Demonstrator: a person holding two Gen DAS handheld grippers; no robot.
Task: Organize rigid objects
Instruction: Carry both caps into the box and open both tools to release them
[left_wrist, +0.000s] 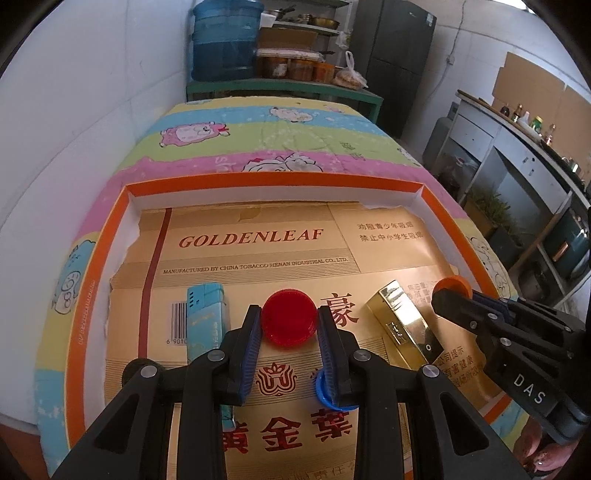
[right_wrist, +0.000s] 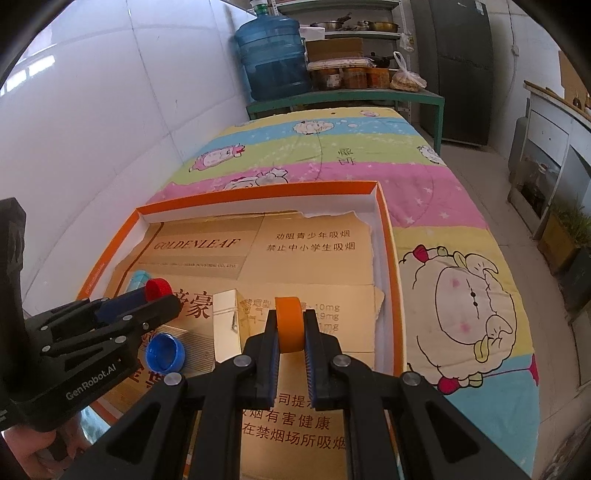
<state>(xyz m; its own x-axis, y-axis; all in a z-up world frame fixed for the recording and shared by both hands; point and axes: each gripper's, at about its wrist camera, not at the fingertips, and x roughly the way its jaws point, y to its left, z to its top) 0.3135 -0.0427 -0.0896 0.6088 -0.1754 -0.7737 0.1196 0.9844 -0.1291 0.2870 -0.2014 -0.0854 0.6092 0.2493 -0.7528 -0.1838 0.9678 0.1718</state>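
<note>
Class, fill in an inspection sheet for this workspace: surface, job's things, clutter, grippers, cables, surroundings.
Surface: orange-rimmed tray lined with gold cardboard, on a cartoon-print quilt.
Job's things: red cap, orange cap, blue cap, gold box, light-blue lighter, all over or in the tray.
Clutter: nothing seen.
Grippers: left gripper shut on the red cap; right gripper shut on the orange cap held on edge.
Cables: nothing seen.
Surroundings: water jug, food jars on a green shelf, dark fridge.
</note>
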